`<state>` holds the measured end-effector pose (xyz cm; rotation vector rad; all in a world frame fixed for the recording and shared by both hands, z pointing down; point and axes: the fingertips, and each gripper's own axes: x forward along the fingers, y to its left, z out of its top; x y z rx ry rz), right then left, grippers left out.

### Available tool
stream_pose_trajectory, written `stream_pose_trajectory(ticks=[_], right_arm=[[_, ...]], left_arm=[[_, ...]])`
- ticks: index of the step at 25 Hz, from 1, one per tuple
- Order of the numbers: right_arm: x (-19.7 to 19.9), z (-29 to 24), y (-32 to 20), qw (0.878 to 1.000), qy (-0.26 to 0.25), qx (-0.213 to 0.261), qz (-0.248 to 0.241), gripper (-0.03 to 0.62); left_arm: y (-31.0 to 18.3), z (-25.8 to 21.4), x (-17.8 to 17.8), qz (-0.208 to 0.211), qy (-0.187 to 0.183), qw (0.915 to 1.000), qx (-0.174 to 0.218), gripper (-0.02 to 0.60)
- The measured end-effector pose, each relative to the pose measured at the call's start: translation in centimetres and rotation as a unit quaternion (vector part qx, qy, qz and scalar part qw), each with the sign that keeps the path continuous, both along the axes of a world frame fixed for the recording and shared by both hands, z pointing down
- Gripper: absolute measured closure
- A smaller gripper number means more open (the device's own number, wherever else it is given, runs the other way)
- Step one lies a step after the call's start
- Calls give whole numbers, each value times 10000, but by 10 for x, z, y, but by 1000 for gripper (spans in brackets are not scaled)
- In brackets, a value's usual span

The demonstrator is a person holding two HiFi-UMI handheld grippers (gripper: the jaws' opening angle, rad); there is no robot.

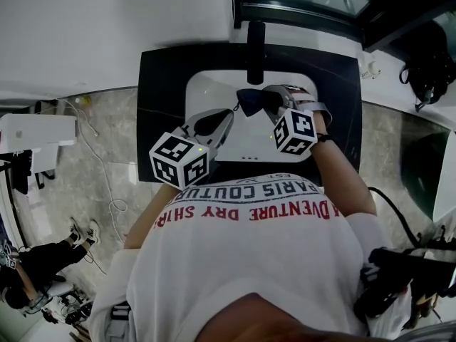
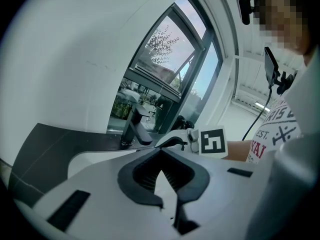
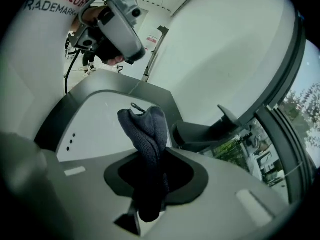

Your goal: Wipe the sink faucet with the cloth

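Holding the dark cloth (image 3: 145,129), the right gripper (image 3: 150,160) has both jaws pressed on its lower part, and the rest of the cloth stands out beyond the jaws as a folded bundle. This bundle is above the white sink (image 1: 203,87), just beside the front end of the black faucet (image 1: 255,48); whether the two touch, I cannot tell. The faucet stands at the back edge of the sink, on the black counter (image 1: 160,98), in front of a window (image 2: 165,74). The left gripper (image 2: 161,155) is at the left of the cloth, also above the sink and near the right gripper. Its jaws are together at the tips and nothing is between them. In the head view both grippers point toward the faucet, the left one slightly further from it.
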<state>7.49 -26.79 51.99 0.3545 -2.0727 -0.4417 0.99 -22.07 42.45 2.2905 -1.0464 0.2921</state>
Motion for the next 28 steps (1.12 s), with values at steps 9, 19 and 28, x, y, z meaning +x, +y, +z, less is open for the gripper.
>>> stream_pose_trajectory(ticks=[9,19,28], right_arm=[[13,36,-69,9990,137,61,431,514],[4,15,-121,9960,-306,296,781,516],[7,3,-122,9950,-289,565,775,515]], left_arm=[[-1,20,-5,-46,-115,9996,-257,580],[-5,24,-17,-125,-123,9994,-305,580],[2,20,-19,-113,-113,9995,-279,580]])
